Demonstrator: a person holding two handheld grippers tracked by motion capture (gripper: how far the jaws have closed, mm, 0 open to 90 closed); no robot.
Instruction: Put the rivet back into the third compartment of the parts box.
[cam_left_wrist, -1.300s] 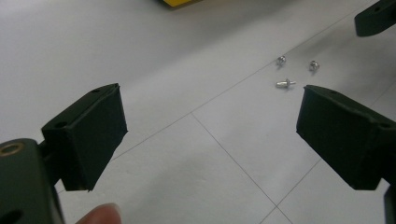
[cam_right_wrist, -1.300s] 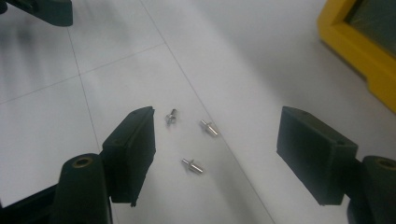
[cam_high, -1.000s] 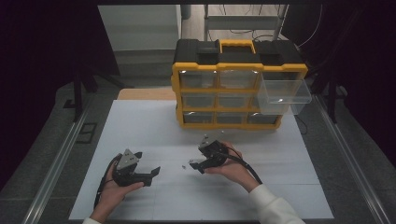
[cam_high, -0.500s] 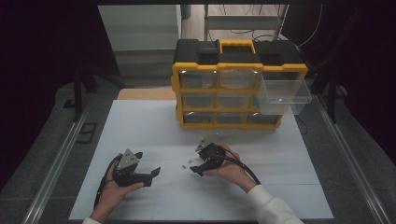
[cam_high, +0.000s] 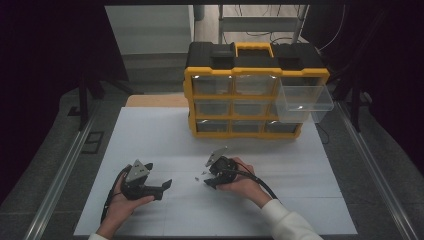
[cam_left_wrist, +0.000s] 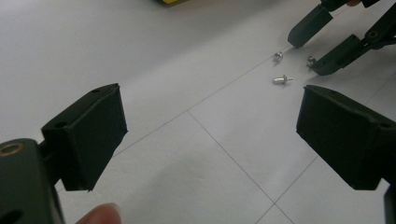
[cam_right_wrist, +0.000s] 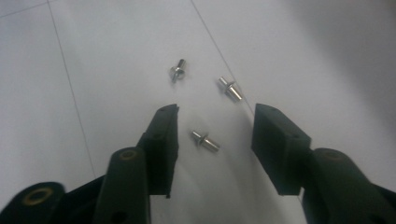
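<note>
White tabletop (cam_right_wrist: 93, 46) bears three small shiny flanged metal pins (cam_right_wrist: 205, 140).

Between the jaws of the right claw (cam_right_wrist: 215, 126), themselves matt black plastic, lies a small pin (cam_right_wrist: 205, 140) of bright, glossy metal; two like pins (cam_right_wrist: 230, 88) beyond the tips shine the same. The worktop (cam_right_wrist: 116, 56) beneath is smooth, matt white.

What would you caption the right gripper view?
Right gripper, jaws closing, straddles one of three small metal pins lying on the white table.
</note>
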